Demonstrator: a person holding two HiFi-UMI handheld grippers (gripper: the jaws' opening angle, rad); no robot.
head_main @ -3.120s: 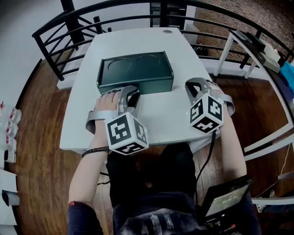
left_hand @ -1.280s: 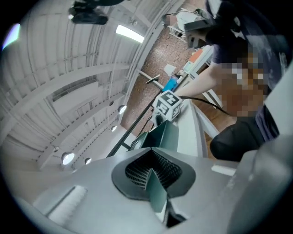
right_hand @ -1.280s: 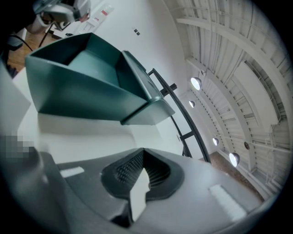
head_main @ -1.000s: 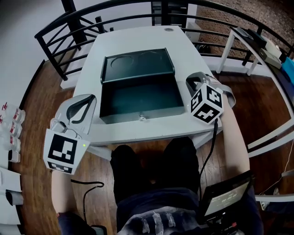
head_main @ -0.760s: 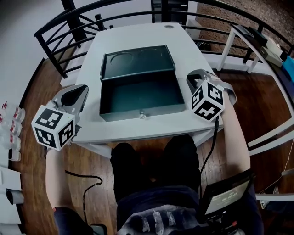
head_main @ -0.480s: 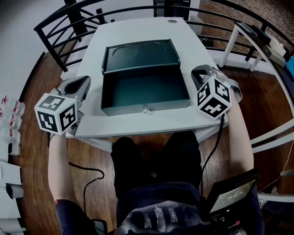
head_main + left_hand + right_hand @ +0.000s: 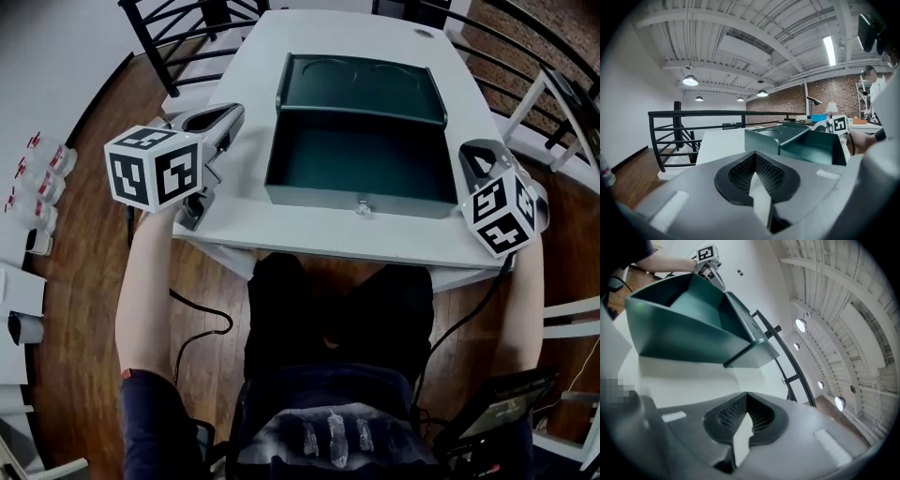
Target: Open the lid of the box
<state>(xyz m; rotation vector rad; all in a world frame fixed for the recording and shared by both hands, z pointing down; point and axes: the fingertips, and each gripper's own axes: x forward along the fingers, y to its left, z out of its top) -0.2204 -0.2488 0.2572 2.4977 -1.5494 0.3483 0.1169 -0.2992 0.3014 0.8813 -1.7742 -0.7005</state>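
The dark green box (image 7: 319, 195) sits on the white counter (image 7: 309, 236), nearer the near edge than the far one. It stands open, its inside bare. Its lid (image 7: 361, 86) is swung back toward the far edge, its inner face up, joined to the box along the back wall. A small metal latch (image 7: 362, 207) shows on the front wall.

The left hand-held gripper (image 7: 223, 116) is at the counter's left edge, apart from the box, its jaws closed together on nothing. The right hand-held gripper (image 7: 476, 156) is at the right edge near the near-right corner, just beside the box's right wall, its jaws also closed and empty.
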